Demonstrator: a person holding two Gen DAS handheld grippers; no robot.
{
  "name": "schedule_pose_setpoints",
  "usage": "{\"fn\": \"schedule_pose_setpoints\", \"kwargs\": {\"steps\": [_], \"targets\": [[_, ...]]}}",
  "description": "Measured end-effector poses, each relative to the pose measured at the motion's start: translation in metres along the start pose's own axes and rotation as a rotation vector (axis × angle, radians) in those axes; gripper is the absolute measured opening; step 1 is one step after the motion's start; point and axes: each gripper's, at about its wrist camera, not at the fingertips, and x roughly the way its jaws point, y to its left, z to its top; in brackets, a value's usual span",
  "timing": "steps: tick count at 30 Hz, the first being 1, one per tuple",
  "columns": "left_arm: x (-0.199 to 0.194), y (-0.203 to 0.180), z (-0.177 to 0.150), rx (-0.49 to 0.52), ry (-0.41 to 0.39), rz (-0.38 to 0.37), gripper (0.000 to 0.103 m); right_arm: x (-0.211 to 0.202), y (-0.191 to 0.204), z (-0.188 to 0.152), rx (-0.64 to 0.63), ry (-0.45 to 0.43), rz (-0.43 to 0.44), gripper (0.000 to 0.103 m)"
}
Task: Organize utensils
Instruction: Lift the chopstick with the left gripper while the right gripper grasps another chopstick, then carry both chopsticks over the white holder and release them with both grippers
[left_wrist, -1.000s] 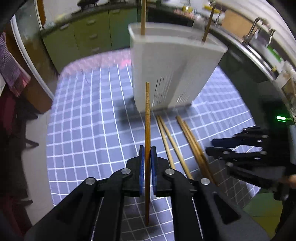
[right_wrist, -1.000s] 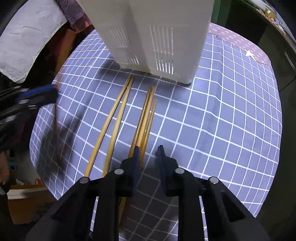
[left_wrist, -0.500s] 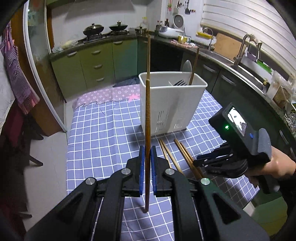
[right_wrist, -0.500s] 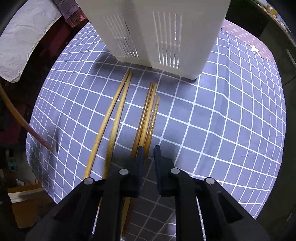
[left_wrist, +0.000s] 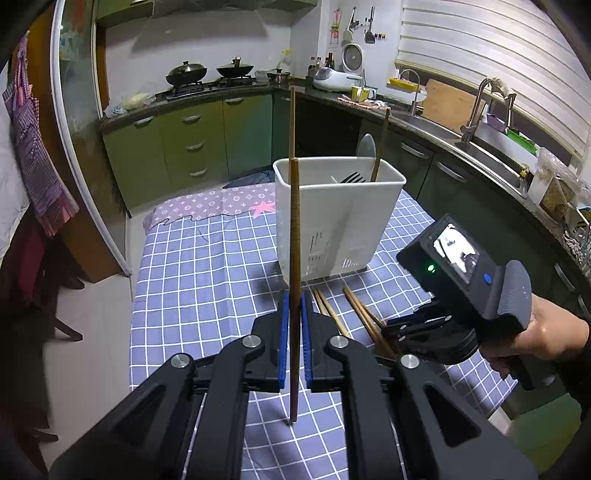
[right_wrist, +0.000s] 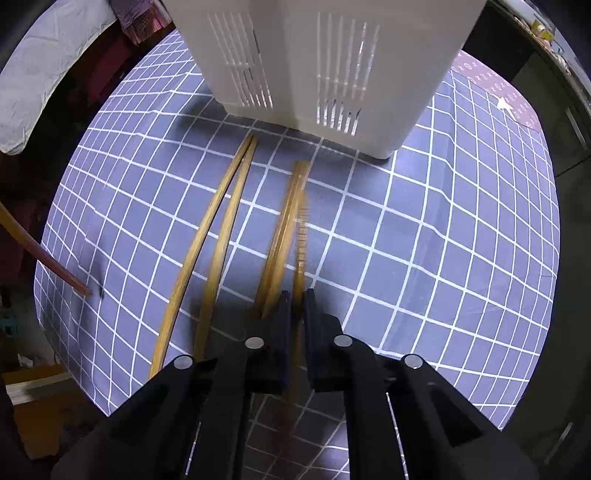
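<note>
My left gripper (left_wrist: 293, 295) is shut on a wooden chopstick (left_wrist: 294, 258) and holds it upright above the checked cloth, in front of the white utensil holder (left_wrist: 338, 218). The holder has a fork, a spoon and two chopsticks standing in it. My right gripper (right_wrist: 295, 295) is low over the cloth, shut on a ridged chopstick (right_wrist: 301, 236) that lies beside several other chopsticks (right_wrist: 221, 221). The right gripper also shows in the left wrist view (left_wrist: 424, 328). The left-held chopstick's tip shows at the left of the right wrist view (right_wrist: 55, 269).
The table has a blue checked cloth (left_wrist: 207, 266) with edges close on the left and front. Green cabinets, a stove with pans (left_wrist: 207, 72) and a sink counter (left_wrist: 480, 136) lie behind. The holder (right_wrist: 325, 62) stands just beyond the lying chopsticks.
My left gripper has lifted and pulled back with its chopstick, so the holder looks farther. My right gripper has closed from open onto the ridged chopstick.
</note>
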Motion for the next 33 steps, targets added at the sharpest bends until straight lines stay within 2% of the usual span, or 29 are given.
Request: {"fn": "schedule_pose_setpoints", "kwargs": {"steps": [5,9,14,18,25,33], "targets": [[0.007,0.0,-0.004,-0.007,0.006,0.0,0.006,-0.032,-0.001,-0.004,0.005,-0.1,0.035,0.007],[0.007,0.001,-0.006,-0.005,0.0,0.0,0.007,-0.076,-0.004,-0.015,0.012,-0.231,0.072,0.007],[0.006,0.0,-0.007,0.001,-0.004,0.0,0.007,-0.126,-0.011,-0.039,0.026,-0.415,0.063,0.007],[0.003,-0.001,-0.007,0.008,-0.013,0.004,0.007,-0.156,-0.026,-0.066,0.036,-0.512,0.059,0.007],[0.0,-0.002,-0.009,0.013,-0.02,0.008,0.007,-0.162,-0.034,-0.087,0.058,-0.559,0.07,0.007],[-0.011,-0.007,-0.004,0.026,-0.05,0.001,0.007,-0.16,-0.036,-0.089,0.069,-0.563,0.083,0.007]]}}
